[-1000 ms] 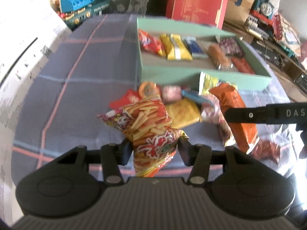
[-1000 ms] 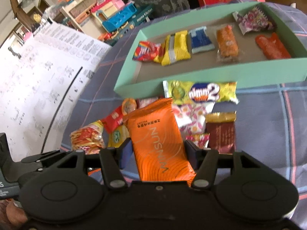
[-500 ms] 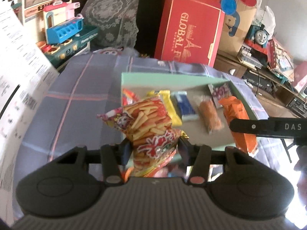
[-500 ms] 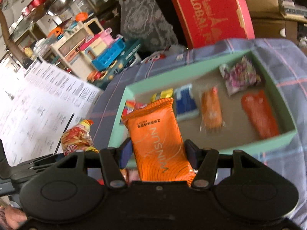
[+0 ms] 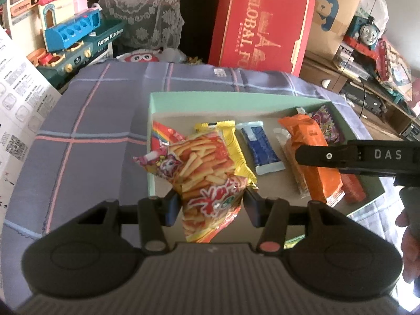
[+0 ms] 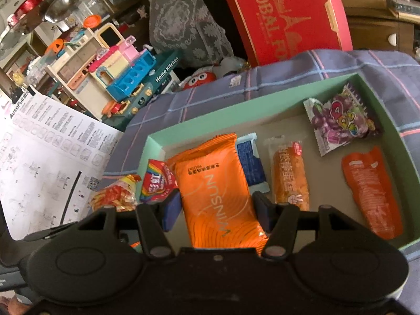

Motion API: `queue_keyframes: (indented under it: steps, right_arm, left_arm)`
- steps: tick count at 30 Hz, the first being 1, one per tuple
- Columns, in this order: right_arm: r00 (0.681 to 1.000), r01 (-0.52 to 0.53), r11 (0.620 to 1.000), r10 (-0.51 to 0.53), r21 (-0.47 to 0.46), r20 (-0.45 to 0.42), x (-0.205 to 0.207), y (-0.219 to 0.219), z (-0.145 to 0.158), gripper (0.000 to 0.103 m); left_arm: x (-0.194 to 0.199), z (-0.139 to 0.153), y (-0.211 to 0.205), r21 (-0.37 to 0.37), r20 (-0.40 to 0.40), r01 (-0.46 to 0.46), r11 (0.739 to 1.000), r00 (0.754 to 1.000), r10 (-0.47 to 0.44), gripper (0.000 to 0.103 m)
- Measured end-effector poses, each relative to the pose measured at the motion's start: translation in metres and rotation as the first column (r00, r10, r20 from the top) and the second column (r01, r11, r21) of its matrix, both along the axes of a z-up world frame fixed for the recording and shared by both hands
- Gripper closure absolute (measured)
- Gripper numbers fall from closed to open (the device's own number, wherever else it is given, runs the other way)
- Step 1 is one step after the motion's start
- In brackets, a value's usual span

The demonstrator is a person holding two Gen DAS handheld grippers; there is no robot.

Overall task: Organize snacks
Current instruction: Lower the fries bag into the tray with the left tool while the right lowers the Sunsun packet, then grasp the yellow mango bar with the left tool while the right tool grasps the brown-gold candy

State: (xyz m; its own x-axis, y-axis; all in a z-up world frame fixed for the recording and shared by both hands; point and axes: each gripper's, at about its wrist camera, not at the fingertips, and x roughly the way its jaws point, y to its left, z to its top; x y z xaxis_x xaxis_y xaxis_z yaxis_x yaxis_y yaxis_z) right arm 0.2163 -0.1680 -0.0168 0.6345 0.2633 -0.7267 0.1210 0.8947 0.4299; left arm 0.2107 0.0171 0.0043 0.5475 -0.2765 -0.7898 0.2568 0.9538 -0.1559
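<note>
Tabletop (image 5: 86, 120) covered by a purple plaid cloth. On it sits a shallow green tray (image 5: 210, 99), open side up. Behind the tabletop stands a red gift box (image 5: 262, 23), with a toy kitchen set (image 5: 78, 34) to its left.

Tray contents, left to right in the right wrist view: rainbow packet (image 6: 157, 181), blue packet (image 6: 249, 162), wrapped orange cake (image 6: 288, 178), purple grape packet (image 6: 338, 120) near the far wall, flat red-orange packet (image 6: 372, 191) by the right wall. A yellow packet (image 5: 233, 144) lies partly under the held fries bag.

Left gripper (image 5: 212, 204): fingers pinching the fries bag (image 5: 207, 173) by its lower half, held over the tray's left end.

Right gripper (image 6: 216, 210): fingers pinching the orange packet (image 6: 218, 191) at both side edges, held over the tray between the rainbow packet and the orange cake.
</note>
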Motion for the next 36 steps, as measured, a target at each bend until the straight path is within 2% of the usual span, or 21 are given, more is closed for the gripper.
queue_keyframes:
  steps: [4,5,6,7,8,10,15,20,28,36]
  right_arm:
    - [1.000,-0.001,1.000,0.001,-0.011,-0.016,0.007,0.002,-0.009,0.044]
    - [1.000,-0.005,1.000,0.005,-0.016,-0.016,0.008,0.003,-0.010,0.041]
    - [1.000,-0.005,1.000,0.005,-0.021,-0.018,0.009,0.004,-0.011,0.040]
    - [1.000,-0.009,1.000,0.008,-0.021,-0.024,0.010,0.005,-0.012,0.024]
    - [1.000,-0.007,1.000,0.006,-0.022,-0.028,0.011,0.006,-0.012,0.003]
    - [1.000,0.006,0.999,-0.007,-0.045,-0.009,0.005,0.006,-0.007,0.000]
    - [1.000,-0.002,0.997,0.001,-0.073,-0.013,-0.005,0.007,-0.004,0.000]
    - [1.000,-0.012,0.996,0.010,-0.092,-0.022,-0.018,0.011,0.001,0.000]
    - [0.999,-0.033,0.994,0.033,-0.106,0.006,-0.051,0.014,0.021,0.000]
    - [1.000,-0.028,0.994,0.029,-0.107,0.010,-0.092,0.015,0.022,0.000]
  left_arm:
    - [0.005,-0.011,-0.002,0.024,-0.017,-0.009,1.000,1.000,0.009,0.052]
    - [0.005,-0.012,-0.002,0.035,-0.016,-0.018,0.999,1.000,0.018,0.046]
    - [0.005,-0.012,-0.002,0.047,-0.011,-0.027,0.999,1.000,0.028,0.027]
    - [0.004,-0.012,-0.002,0.061,0.000,-0.042,0.997,0.999,0.042,0.014]
    - [0.002,-0.010,-0.002,0.074,0.021,-0.060,0.995,0.998,0.059,0.000]
    - [-0.001,-0.007,-0.001,0.083,0.043,-0.075,0.994,0.997,0.071,0.000]
    - [-0.007,-0.007,0.004,0.071,0.017,-0.092,0.993,0.996,0.091,0.000]
    - [-0.021,-0.003,0.005,0.071,0.013,-0.084,0.994,0.996,0.084,0.000]
    - [-0.055,0.014,0.010,0.071,0.051,-0.063,0.995,0.997,0.060,0.000]
    - [-0.090,0.005,0.021,0.093,0.036,-0.048,0.995,0.998,0.045,0.000]
